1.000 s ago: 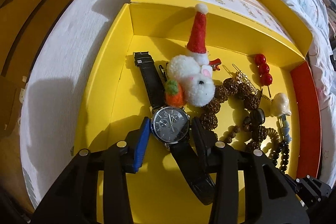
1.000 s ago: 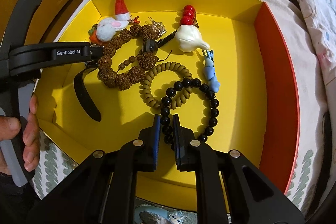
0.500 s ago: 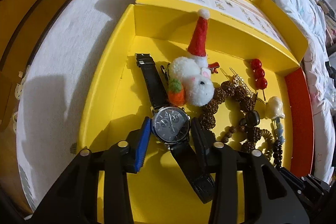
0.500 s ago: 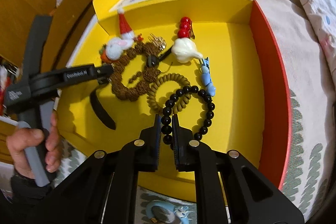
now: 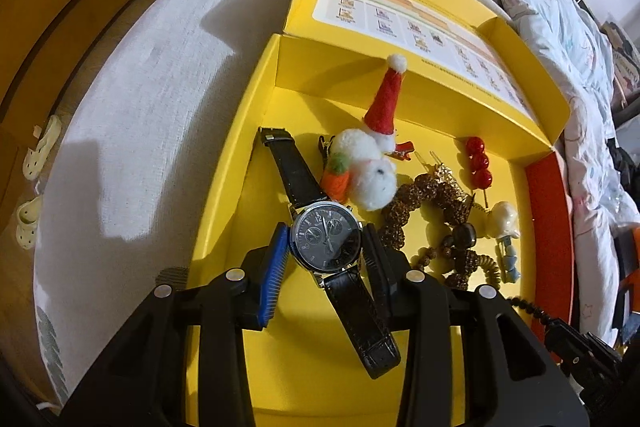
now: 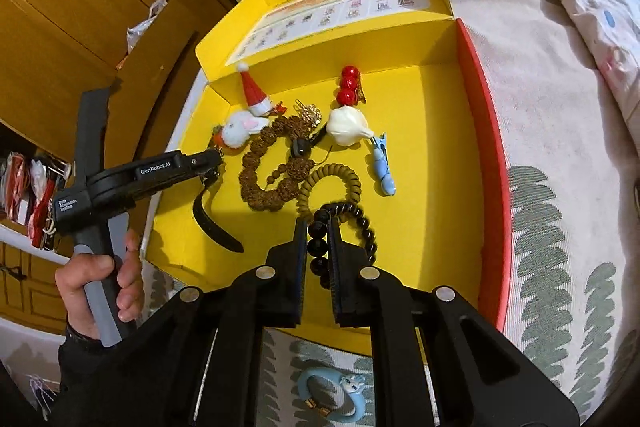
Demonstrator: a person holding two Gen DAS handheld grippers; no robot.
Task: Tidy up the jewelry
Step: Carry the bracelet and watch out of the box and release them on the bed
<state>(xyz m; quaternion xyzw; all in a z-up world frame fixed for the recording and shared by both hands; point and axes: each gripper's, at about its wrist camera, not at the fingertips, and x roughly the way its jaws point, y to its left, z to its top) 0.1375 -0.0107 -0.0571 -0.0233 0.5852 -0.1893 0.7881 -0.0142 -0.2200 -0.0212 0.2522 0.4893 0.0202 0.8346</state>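
Note:
A yellow box (image 5: pixel 224 211) lies open on the bed and holds the jewelry. My left gripper (image 5: pixel 322 241) is shut on the black-strap watch (image 5: pixel 325 239), its jaws on either side of the dial. My right gripper (image 6: pixel 318 227) is shut on the black bead bracelet (image 6: pixel 362 223) and holds it lifted above the box floor (image 6: pixel 432 187). In the box lie a brown seed bracelet (image 6: pixel 264 167), an olive coil hair tie (image 6: pixel 332 179), a white rabbit clip (image 5: pixel 372 175), a Santa hat clip (image 5: pixel 386 103), red berry pin (image 6: pixel 349 85), a white garlic charm (image 6: pixel 346 127) and a blue clip (image 6: pixel 382 167).
The box's lid (image 5: pixel 420 23) stands open at the far side, with a red side wall (image 6: pixel 492 163) on the right. A light blue bangle (image 6: pixel 332 387) lies on the bedspread just outside the box's near edge. Rumpled bedding (image 5: pixel 560 27) is beyond the box.
My right gripper has lifted the black bead bracelet off the coil tie and pulled it back and up. My left gripper with the watch has risen and drawn back a little.

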